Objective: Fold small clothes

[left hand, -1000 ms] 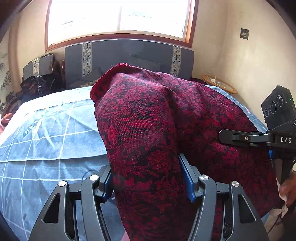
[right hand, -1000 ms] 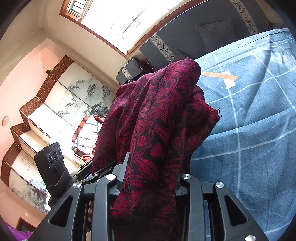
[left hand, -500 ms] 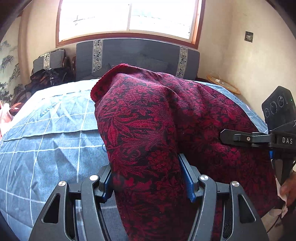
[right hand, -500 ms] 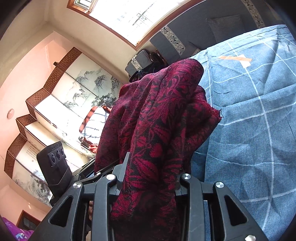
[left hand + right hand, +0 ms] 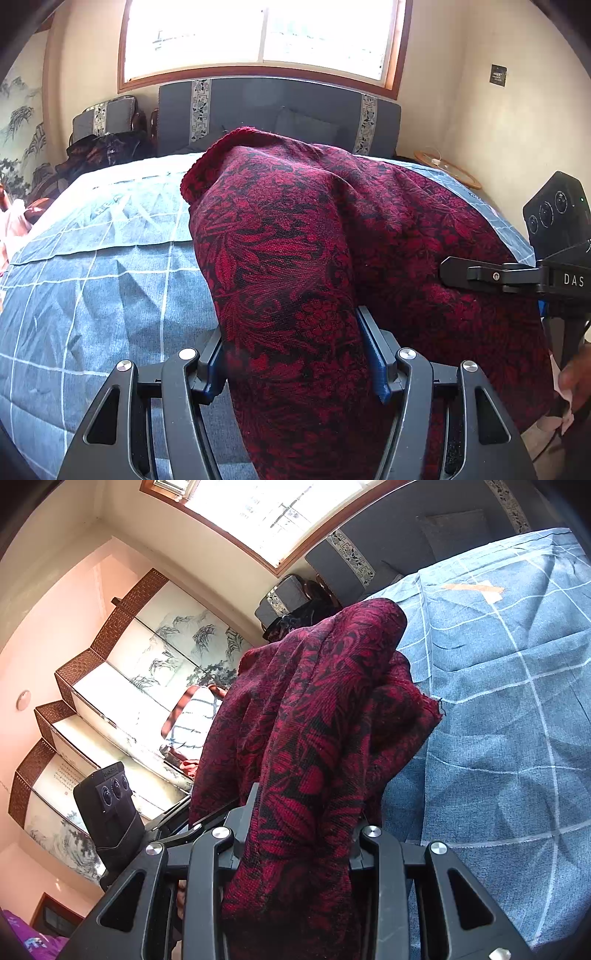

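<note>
A dark red garment with a black leaf pattern (image 5: 314, 258) hangs between both grippers above the bed. My left gripper (image 5: 295, 354) is shut on one bunched edge of it; the cloth drapes over the fingers and hides the tips. My right gripper (image 5: 299, 834) is shut on another bunched part of the same garment (image 5: 325, 709), which rises in front of the camera and hides its tips too. The right gripper's side (image 5: 509, 277) shows at the right edge of the left wrist view, against the cloth.
A bed with a blue checked cover (image 5: 92, 295) lies below and ahead, also in the right wrist view (image 5: 517, 720). A grey headboard (image 5: 277, 110) stands under the window. Dark clothes (image 5: 107, 151) are piled at the bed's far left. A painted folding screen (image 5: 122, 701) stands at the left.
Both grippers have swung with the garment held the same way. The bed cover has shifted in both views and more of the screen and headboard shows.
</note>
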The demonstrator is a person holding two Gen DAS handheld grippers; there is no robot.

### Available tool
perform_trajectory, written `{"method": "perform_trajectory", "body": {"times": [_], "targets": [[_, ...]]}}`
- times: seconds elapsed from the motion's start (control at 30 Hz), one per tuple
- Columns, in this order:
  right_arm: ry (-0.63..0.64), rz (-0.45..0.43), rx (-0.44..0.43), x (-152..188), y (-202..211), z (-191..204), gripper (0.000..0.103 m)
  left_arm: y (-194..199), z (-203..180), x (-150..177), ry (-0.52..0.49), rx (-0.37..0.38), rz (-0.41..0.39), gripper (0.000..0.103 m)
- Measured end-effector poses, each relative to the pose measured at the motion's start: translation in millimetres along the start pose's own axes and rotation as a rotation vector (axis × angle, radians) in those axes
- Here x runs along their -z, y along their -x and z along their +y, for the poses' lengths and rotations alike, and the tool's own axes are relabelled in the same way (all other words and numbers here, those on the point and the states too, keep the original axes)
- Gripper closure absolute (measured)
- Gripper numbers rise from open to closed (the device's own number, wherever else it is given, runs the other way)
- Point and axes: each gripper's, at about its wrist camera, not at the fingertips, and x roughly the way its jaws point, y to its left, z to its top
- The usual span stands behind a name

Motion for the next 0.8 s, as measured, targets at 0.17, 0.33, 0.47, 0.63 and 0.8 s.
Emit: {"method": "perform_trajectory", "body": {"times": [0.17, 0.33, 0.47, 0.63, 0.8], "targets": [[0.004, 0.001, -0.001, -7, -3, -2, 0.072, -1, 0, -4, 0.0, -0.005, -0.001, 0.042], [0.004, 0.002, -0.004, -6, -4, -5, 0.072, -1, -2, 0, 0.002, -0.007, 0.002, 0.042], [-0.002, 0.003, -0.008, -3, -5, -7, 0.072, -3, -2, 3, 0.005, -0.006, 0.005, 0.042], [-0.002, 0.005, -0.009, -3, -6, -7, 0.072, -4, 0, 4, 0.008, -0.004, 0.008, 0.042], [0.0, 0.01, -0.003, -2, -9, -9, 0.072, -8, 1, 7, 0.008, -0.005, 0.013, 0.042]]}}
